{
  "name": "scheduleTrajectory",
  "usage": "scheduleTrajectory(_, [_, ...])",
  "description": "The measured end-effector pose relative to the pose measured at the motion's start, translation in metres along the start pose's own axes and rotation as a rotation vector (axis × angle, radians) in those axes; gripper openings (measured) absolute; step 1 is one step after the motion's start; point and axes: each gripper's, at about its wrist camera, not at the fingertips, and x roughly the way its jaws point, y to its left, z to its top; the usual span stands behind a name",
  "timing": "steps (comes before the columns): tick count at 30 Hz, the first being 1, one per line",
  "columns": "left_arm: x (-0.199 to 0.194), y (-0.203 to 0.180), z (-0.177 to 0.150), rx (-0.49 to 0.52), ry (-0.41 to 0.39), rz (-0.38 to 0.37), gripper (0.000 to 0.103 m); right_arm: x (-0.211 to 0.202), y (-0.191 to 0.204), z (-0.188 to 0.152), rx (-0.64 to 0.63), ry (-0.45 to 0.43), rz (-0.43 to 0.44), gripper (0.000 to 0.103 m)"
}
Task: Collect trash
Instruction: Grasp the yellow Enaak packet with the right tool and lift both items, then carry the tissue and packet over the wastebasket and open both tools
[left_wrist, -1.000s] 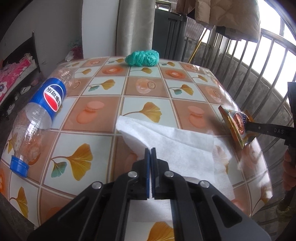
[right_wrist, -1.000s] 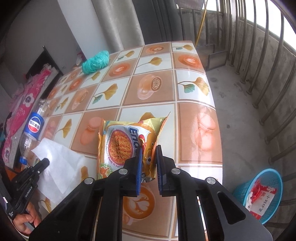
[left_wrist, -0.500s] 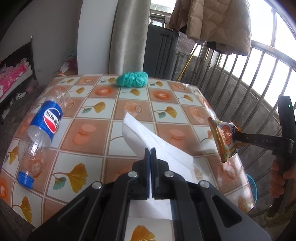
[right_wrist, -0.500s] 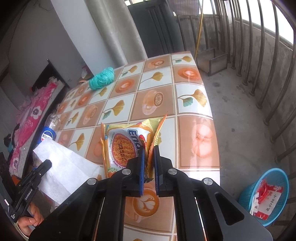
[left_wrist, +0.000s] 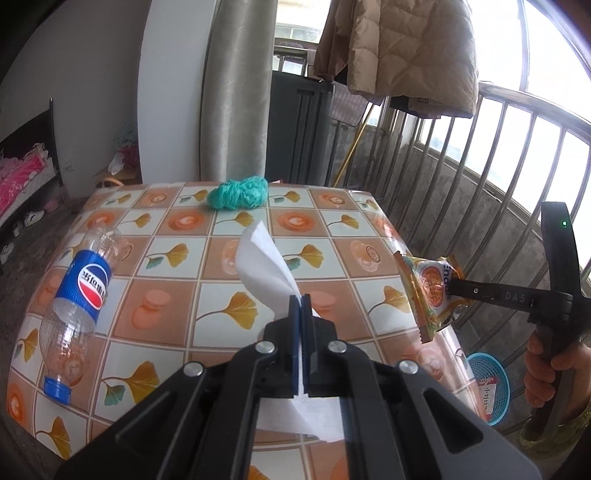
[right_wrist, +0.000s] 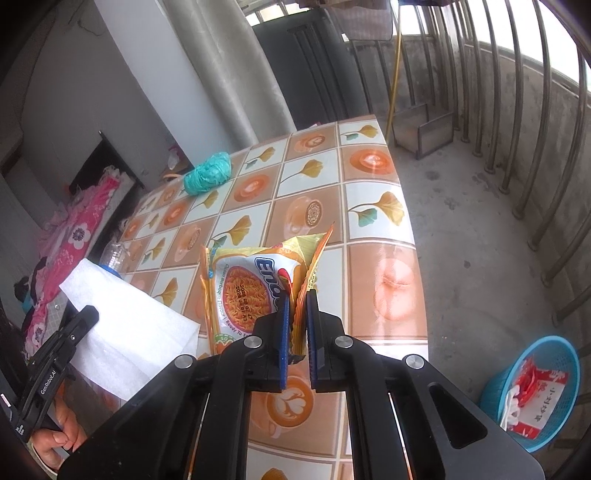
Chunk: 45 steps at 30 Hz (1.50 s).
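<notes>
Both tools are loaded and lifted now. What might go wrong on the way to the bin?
1. The right tool pinches only the wrapper edge; the slick foil could slip out.
2. The tissue in the left tool hangs limp and could catch or tear.
3. The basket sits low on the floor beside the table; a drop from up here may miss it.
4. The bottle lies near the table's edge and could roll if nudged.
</notes>
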Motion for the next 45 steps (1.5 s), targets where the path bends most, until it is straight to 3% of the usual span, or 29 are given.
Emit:
scheduleTrajectory(31, [-0.023, -0.066, 0.020, 0.157, -0.094, 0.012, 0.000, -0.038, -0.040, 0.000, 0.073, -0.079, 0.042, 0.007])
scheduleTrajectory(38, [-0.022, -0.096, 0.024, 0.204, -0.099, -0.023, 0.000, -0.056, -0.070, -0.005, 0.133, -0.113, 0.030, 0.007])
scheduleTrajectory(45, [-0.017, -0.130, 0.032, 0.224, -0.087, -0.121, 0.000, -0.082, -0.113, -0.016, 0.212, -0.161, -0.016, 0.007])
